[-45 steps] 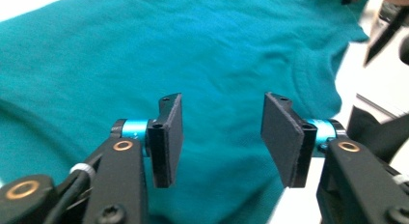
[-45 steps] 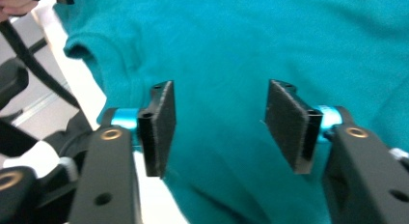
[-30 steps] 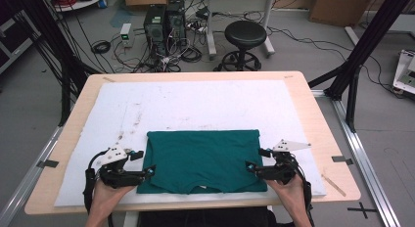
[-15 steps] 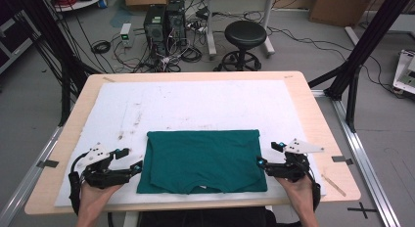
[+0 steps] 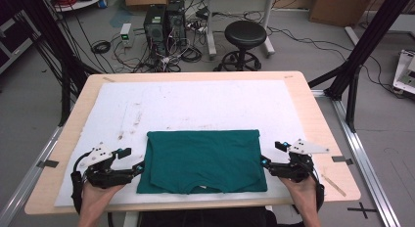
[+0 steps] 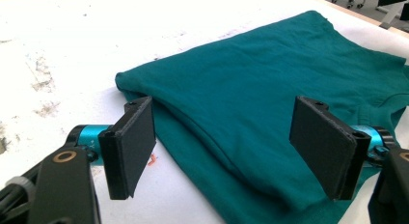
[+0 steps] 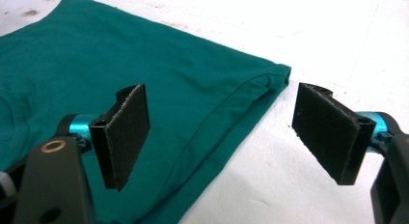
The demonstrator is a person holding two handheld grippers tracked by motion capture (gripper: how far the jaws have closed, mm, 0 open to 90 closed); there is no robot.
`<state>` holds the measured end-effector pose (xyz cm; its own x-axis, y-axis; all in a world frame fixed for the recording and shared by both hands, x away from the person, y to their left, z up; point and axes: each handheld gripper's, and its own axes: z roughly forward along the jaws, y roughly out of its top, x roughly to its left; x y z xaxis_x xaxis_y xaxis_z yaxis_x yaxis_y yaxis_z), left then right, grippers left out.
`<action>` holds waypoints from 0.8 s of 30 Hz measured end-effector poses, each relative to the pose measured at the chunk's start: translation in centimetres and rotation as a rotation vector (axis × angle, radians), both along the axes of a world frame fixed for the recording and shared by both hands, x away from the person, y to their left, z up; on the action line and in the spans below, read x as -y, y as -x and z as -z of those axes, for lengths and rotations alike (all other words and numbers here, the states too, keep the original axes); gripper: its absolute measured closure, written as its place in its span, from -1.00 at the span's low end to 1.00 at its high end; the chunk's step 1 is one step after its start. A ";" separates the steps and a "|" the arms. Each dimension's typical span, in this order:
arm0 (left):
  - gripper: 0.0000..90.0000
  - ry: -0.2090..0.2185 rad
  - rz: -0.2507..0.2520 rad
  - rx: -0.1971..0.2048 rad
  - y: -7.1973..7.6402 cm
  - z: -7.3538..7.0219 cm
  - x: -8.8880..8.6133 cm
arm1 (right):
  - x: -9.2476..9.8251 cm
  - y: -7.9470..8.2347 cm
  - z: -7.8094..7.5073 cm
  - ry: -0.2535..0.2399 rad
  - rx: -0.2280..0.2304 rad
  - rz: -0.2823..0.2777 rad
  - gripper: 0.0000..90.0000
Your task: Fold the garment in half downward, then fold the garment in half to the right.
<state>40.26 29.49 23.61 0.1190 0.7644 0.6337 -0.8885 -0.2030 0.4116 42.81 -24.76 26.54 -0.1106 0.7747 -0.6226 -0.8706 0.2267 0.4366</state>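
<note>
Where the white mat (image 5: 195, 102) covers the table (image 5: 323, 134), a folded green shirt (image 5: 203, 161) is laid flat near the front edge. The left gripper (image 5: 138, 168) is held at the shirt's left edge, jaws apart, nothing clamped; in its own view that edge is seen between them. The right gripper (image 5: 265, 163) is held at the right edge, likewise spread and empty.

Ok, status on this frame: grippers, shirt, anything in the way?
Left gripper open at the folded green shirt, left edge. Right gripper open at its right edge. Shirt flat on the white mat. Nothing in the way.
</note>
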 end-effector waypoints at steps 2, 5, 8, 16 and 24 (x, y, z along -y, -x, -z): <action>-0.46 -0.006 0.003 0.003 0.0 0.1 0.0 | -0.1 -0.1 -0.1 0.005 -0.008 0.001 -0.54; -0.45 -0.003 0.006 0.005 0.1 0.1 0.0 | -0.2 -0.1 -0.1 0.005 -0.001 0.011 -0.54; -0.45 -0.007 0.001 0.005 0.1 0.2 0.1 | -0.2 0.0 -0.1 0.006 0.006 0.011 -0.54; -0.45 0.000 -0.002 0.006 0.1 0.7 0.2 | -0.7 0.2 -0.1 0.020 0.002 0.009 -0.54; -0.43 0.039 -0.024 0.021 -0.1 1.8 0.5 | -1.3 0.7 -0.3 0.056 0.019 0.014 -0.54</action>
